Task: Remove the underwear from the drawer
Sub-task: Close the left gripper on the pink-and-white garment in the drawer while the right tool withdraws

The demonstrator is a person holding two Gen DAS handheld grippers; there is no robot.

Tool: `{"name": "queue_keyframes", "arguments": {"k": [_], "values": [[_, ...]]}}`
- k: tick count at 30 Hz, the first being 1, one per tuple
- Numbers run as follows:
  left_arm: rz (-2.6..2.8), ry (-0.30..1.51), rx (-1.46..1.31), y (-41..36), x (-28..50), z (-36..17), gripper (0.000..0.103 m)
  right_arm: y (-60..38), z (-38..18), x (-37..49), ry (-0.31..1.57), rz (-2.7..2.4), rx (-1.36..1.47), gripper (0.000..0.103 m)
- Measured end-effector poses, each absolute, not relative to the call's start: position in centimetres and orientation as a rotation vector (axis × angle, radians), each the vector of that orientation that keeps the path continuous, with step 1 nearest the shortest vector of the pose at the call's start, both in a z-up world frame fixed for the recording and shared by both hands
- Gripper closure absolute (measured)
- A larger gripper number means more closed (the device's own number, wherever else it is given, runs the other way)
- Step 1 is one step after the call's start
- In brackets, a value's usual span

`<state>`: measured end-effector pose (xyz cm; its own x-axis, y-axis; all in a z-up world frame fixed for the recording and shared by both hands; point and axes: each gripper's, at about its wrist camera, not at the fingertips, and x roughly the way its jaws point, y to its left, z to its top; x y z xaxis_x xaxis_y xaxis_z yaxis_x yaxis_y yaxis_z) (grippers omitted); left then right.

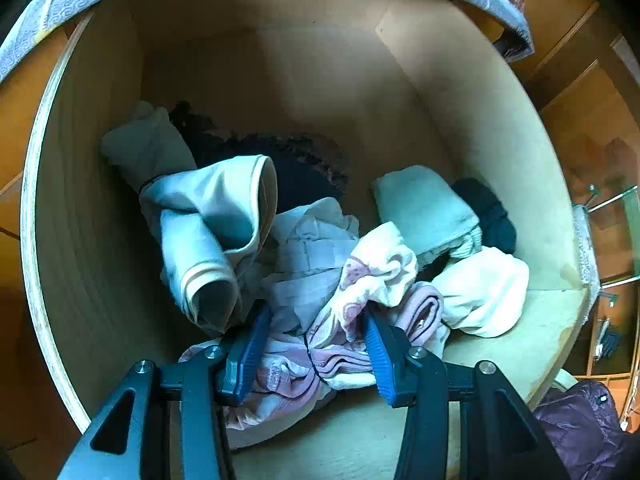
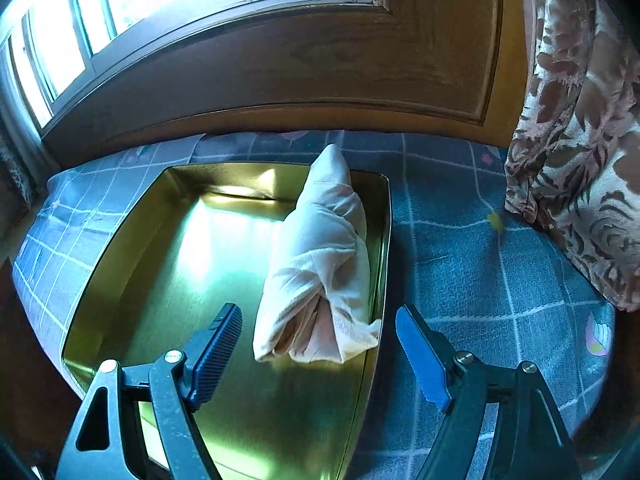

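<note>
The open wooden drawer holds a loose pile of underwear and socks. In the left wrist view my left gripper points down into the pile's near end. Its blue fingers straddle a pink striped garment and a white piece with pink print; the cloth lies on the drawer floor and the jaws stand apart. In the right wrist view my right gripper hangs open above a gold tray. A cream folded piece of underwear lies in the tray, free of the fingers.
The drawer also holds pale briefs, a dark lace item, a mint folded piece and a dark sock. The tray rests on a blue checked cloth beside floral fabric. A purple jacket lies right of the drawer.
</note>
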<state>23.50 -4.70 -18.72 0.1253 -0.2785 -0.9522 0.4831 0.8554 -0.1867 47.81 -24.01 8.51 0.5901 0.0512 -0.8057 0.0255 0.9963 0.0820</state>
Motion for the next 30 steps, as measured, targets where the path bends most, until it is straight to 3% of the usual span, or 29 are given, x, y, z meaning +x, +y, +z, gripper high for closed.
{"name": "queue_keyframes", "arguments": {"k": [8,12,18,20,22,26,28,30], "values": [[-0.717,1.294,0.42,-6.0,22.3,-17.1,0.048,-23.7,9.1,45.8,0.93,0.05,0.055,0.023],[-0.842,1.298,0.567,-6.4,21.0,-16.6,0.035,-23.8,9.3,45.3,0.927,0.056,0.053,0.023],[-0.953,1.339,0.668,-6.9,20.9,-16.3,0.034,-24.2,9.4,45.2,0.926,0.049,0.063,0.022],[-0.923,1.345,0.742,-7.9,21.3,-17.2,0.036,-24.0,9.4,45.3,0.932,0.052,0.061,0.022],[-0.926,1.382,0.767,-8.8,21.5,-18.3,0.053,-23.9,9.4,45.3,0.931,0.053,0.061,0.022],[-0.948,1.367,0.794,-10.1,21.4,-18.5,0.065,-23.9,9.3,45.3,0.937,0.051,0.052,0.022],[-0.971,1.361,0.805,-10.5,21.3,-18.4,0.067,-24.2,9.3,45.4,0.939,0.042,0.055,0.022],[-0.984,1.364,0.8,-10.9,21.7,-18.6,0.059,-24.4,9.3,45.4,0.942,0.037,0.061,0.022]]}}
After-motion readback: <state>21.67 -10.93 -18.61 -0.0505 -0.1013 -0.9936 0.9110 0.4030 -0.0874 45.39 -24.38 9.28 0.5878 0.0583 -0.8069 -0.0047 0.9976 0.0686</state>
